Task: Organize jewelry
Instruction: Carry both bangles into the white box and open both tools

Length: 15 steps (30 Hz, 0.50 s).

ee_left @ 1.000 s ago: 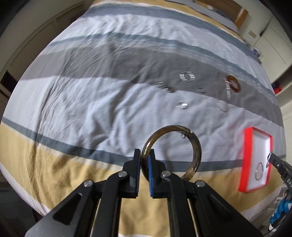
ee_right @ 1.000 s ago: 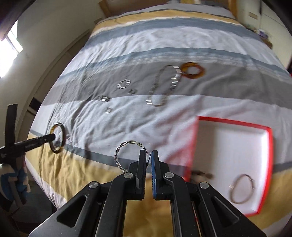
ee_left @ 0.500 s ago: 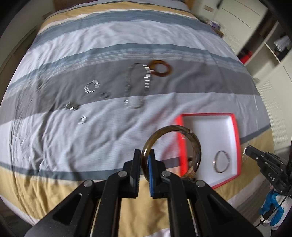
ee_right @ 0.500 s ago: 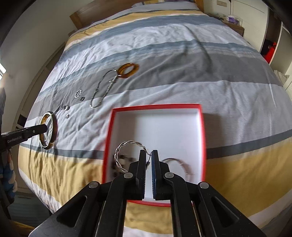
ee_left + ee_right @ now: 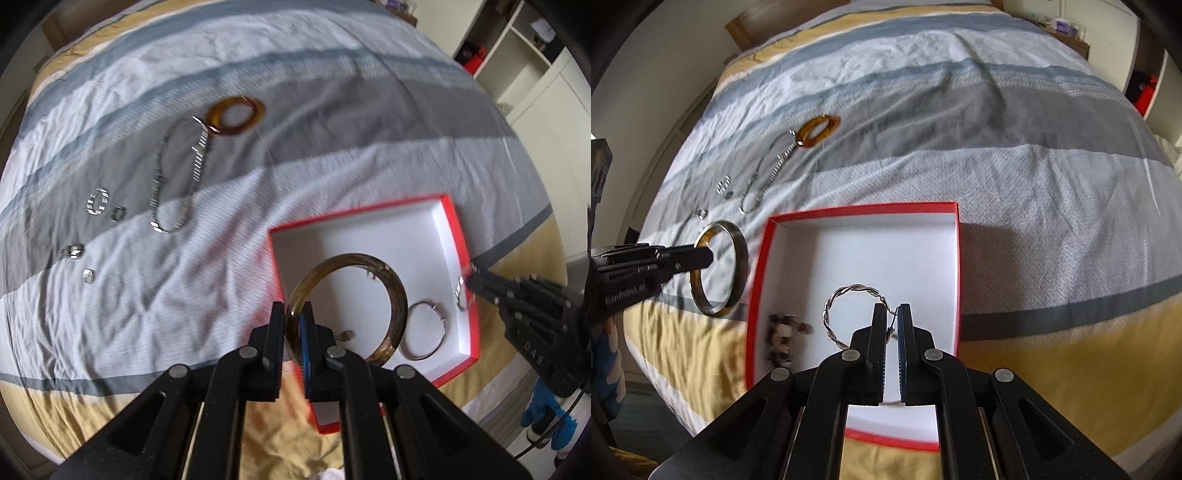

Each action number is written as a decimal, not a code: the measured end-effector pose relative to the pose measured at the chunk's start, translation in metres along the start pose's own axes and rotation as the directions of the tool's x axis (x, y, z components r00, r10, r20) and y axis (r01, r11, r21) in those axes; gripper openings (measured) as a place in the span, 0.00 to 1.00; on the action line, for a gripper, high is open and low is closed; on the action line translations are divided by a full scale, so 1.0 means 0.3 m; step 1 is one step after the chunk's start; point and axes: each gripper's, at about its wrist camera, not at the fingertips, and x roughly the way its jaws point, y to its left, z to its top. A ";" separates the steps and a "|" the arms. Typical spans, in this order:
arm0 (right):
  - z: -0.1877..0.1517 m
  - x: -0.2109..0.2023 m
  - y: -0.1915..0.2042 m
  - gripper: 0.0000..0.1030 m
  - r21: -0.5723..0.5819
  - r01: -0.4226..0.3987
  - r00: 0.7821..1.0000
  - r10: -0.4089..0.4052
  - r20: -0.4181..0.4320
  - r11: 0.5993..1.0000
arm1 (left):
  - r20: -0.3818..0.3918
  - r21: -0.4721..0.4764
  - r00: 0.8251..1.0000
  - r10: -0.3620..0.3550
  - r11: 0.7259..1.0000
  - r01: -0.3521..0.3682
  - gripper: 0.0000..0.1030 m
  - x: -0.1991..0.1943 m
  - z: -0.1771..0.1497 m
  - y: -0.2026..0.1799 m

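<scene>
My left gripper is shut on a brown translucent bangle, which hangs over the near left part of the red box with a white inside. My right gripper is shut on a twisted silver hoop above the middle of the same box. A plain silver hoop lies in the box, and a small beaded piece lies by its left wall. In the right wrist view the left gripper holds the bangle just left of the box rim.
The box sits on a striped bedspread near the front edge of the bed. Further back lie an amber ring, a silver chain and several small silver rings. White shelves stand to the right of the bed.
Both grippers have travelled sideways with their pieces. The bangle has gone from the yellow stripe to the box, and the twisted hoop has gone from beside the box to above its middle.
</scene>
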 end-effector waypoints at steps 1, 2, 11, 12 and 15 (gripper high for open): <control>0.003 0.019 -0.005 0.05 -0.005 0.003 1.000 -0.003 -0.006 1.000 | -0.015 0.008 1.000 0.000 1.000 0.000 0.07 0.029 -0.003 -0.012; 0.006 0.032 -0.010 0.05 -0.009 0.005 1.000 -0.006 -0.011 1.000 | -0.023 0.012 1.000 0.000 1.000 0.000 0.07 0.048 -0.006 -0.019; 0.076 0.164 -0.013 0.05 -0.091 0.040 0.998 -0.044 -0.041 0.995 | -0.072 0.032 0.997 -0.005 0.999 0.008 0.07 0.188 0.036 -0.054; 0.083 0.175 -0.012 0.05 -0.100 0.045 0.998 -0.050 -0.043 0.994 | -0.076 0.035 0.997 -0.004 0.999 0.007 0.07 0.200 0.042 -0.059; 0.105 0.206 -0.011 0.06 -0.123 0.063 0.996 -0.070 -0.047 0.990 | -0.088 0.048 0.996 0.001 0.999 0.003 0.07 0.239 0.054 -0.077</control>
